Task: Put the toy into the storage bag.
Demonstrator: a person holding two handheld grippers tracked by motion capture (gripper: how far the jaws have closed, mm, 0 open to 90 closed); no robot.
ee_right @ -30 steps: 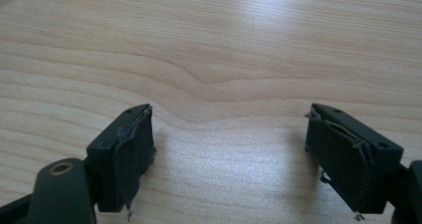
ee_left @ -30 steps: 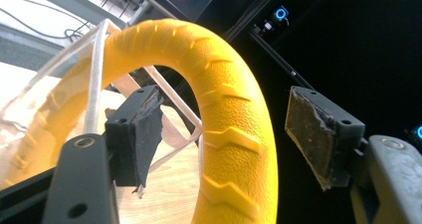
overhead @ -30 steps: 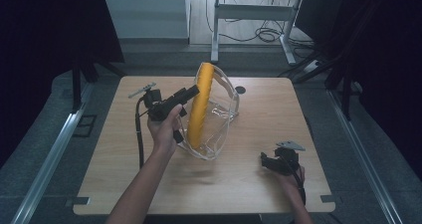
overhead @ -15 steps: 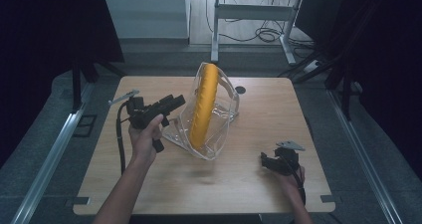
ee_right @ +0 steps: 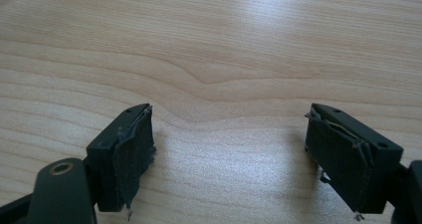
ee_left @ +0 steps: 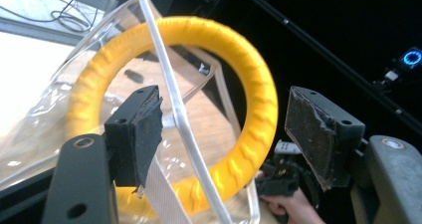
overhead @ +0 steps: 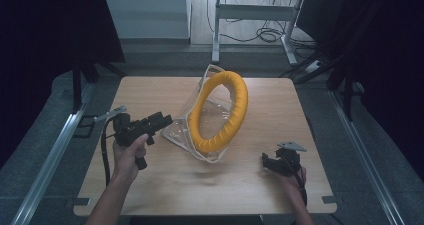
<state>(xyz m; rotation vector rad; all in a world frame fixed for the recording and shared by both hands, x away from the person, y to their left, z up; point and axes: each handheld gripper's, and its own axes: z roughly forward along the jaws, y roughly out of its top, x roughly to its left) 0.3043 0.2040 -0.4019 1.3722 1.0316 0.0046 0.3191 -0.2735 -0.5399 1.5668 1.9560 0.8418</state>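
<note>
High view first, starting at the left: the left gripper point(overhead: 162, 120) sits over the left part of the wooden desk point(overhead: 150, 185), held in the person's left hand point(overhead: 127, 152), a black cable point(overhead: 104, 155) looping down beside the wrist. Its jaws point right, at the edge of the clear plastic bag point(overhead: 180, 130). Left gripper view settles the state: jaws spread wide, released, with the bag's white seam point(ee_left: 171, 99) running up between them, right beside the left pad point(ee_left: 147, 129), though I can't tell if it touches.

Moving to centre: inside that bag is the yellow ring point(overhead: 222, 112), standing nearly upright on the middle of the desk, its ribbed surface plain in the left gripper view point(ee_left: 259, 99).

Over to the right: the right gripper point(overhead: 270, 162) rests low near the front right corner of the desk, in the person's right hand point(overhead: 292, 177), well apart from the bag. Right gripper view shows both jaws spread apart, released, bare wood grain point(ee_right: 209, 45) between them.
</note>
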